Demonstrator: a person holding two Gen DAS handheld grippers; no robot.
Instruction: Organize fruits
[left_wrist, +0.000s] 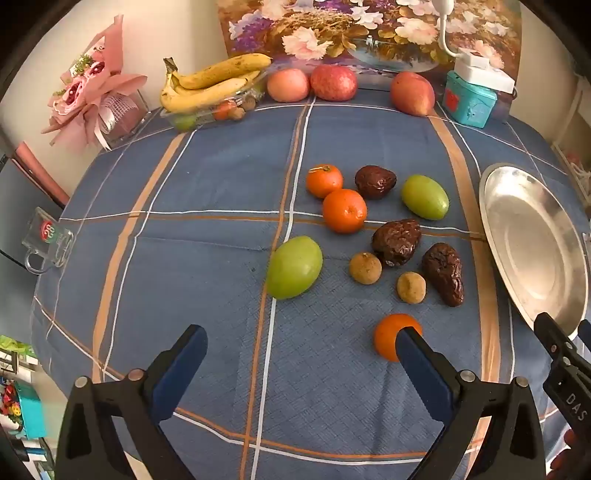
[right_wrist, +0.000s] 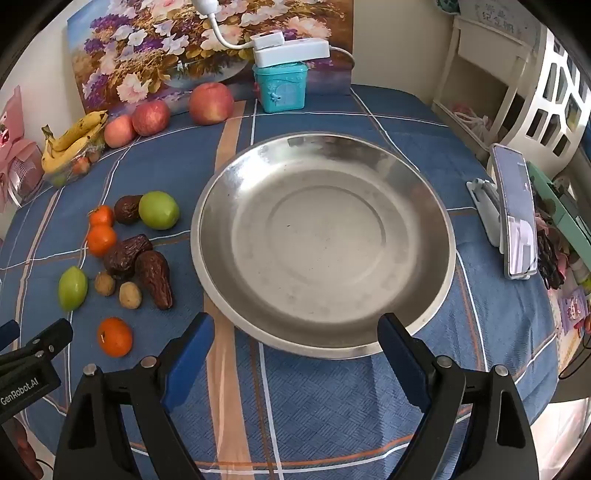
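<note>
Small fruits lie loose on the blue checked cloth (left_wrist: 221, 177): three oranges, two green fruits, three dark wrinkled dates and two small brown longans. The nearest orange (left_wrist: 388, 336) sits just beyond my left gripper's right finger (left_wrist: 424, 362). My left gripper (left_wrist: 301, 341) hangs open over bare cloth, with a green fruit (left_wrist: 294, 266) beyond it. An empty steel plate (right_wrist: 325, 240) stands to the right of the fruits. My right gripper (right_wrist: 295, 332) is open above the plate's near rim, nothing between its fingers. The same orange (right_wrist: 114, 336) lies to its left.
At the back stand bananas on a clear box (left_wrist: 214, 83), three apples (left_wrist: 334, 82), a teal tin (right_wrist: 281, 86) with a white charger on it, and a flower painting. A pink bouquet (left_wrist: 94, 88) is at the far left, a phone on a stand (right_wrist: 515, 210) at the right.
</note>
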